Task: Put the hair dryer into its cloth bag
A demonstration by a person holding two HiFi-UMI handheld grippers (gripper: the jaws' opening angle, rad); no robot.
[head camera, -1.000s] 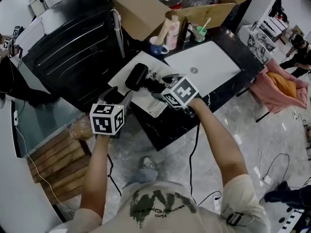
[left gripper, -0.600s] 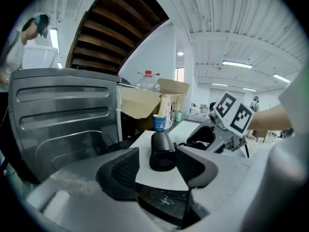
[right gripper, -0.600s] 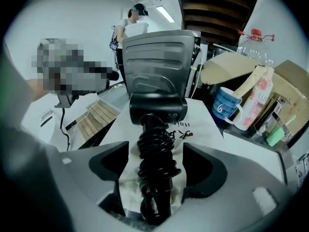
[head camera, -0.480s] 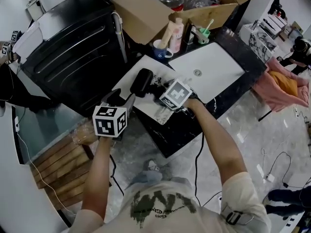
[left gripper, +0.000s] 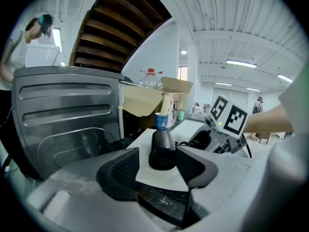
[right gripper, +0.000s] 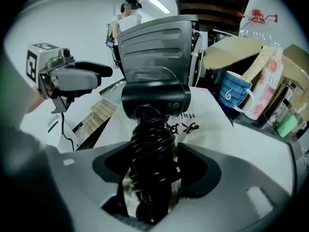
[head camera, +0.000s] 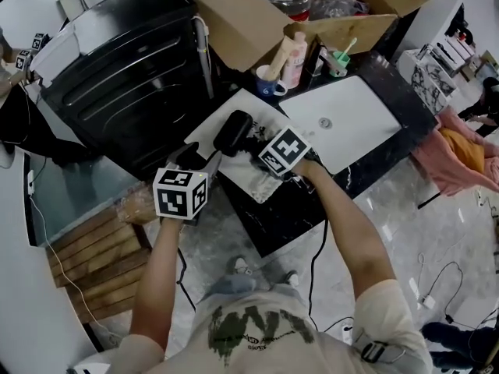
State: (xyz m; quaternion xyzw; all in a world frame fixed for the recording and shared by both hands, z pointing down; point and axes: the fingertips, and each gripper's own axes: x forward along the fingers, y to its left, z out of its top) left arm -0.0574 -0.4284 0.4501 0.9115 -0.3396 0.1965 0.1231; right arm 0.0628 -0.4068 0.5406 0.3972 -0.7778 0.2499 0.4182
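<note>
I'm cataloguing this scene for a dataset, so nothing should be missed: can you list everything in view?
hair dryer: one, black, lying on the cloth bag, cord wound round its handle.
cloth bag: one, white with print, flat on the counter.
counter: one, black marble.
basin: one, white, right of the bag.
mug: one, blue, behind the bag.
pink bottle: one, beside the mug.
cardboard box: one, brown, open, behind the mug.
ribbed cabinet: one, black, left of the counter.
left tongs: one, grey, open and empty, facing the dryer's barrel.
right tongs: one, grey, jaws have just been closing, wound handle between them.
</note>
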